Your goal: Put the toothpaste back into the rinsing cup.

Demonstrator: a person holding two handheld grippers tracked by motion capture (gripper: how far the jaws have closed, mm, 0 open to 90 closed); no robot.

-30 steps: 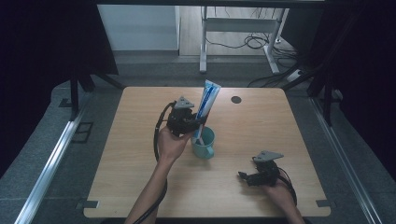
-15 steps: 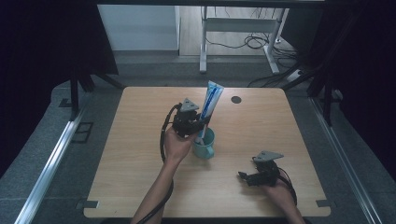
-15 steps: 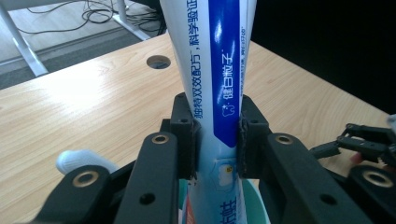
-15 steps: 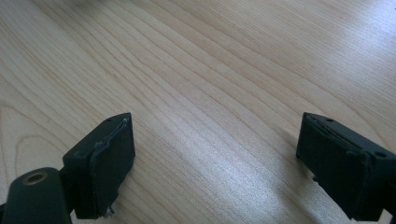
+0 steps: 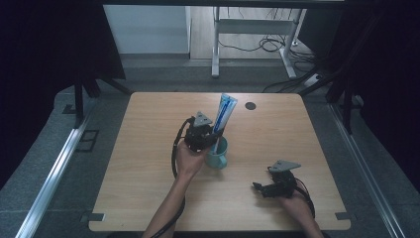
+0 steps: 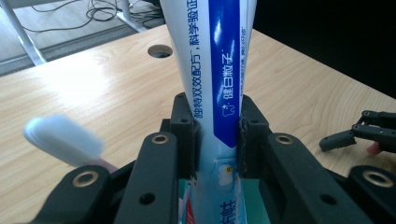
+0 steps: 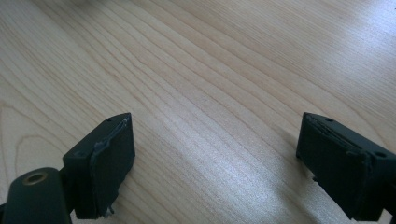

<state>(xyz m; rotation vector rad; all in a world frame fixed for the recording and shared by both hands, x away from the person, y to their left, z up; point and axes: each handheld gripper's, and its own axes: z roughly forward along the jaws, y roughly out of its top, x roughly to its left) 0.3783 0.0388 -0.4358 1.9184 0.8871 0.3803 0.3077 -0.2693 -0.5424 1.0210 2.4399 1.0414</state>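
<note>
A white and blue toothpaste tube stands upright with its lower end inside a teal mug near the table's middle. My left gripper is shut on the tube just above the mug's rim. A toothbrush with a white head leans out of the same mug, to the left of the jaws. My right gripper rests low over the table near the front right, its jaws wide open over bare wood. It also shows at the right edge of the left gripper view.
A round cable hole lies in the wooden table toward the back right. Beyond the far edge stand a desk frame's metal legs and cables on the floor. Dark curtains hang at both sides.
My left gripper has carried the toothpaste tube slightly to the right and lowered it over the mug. The right gripper has stayed where it was.
</note>
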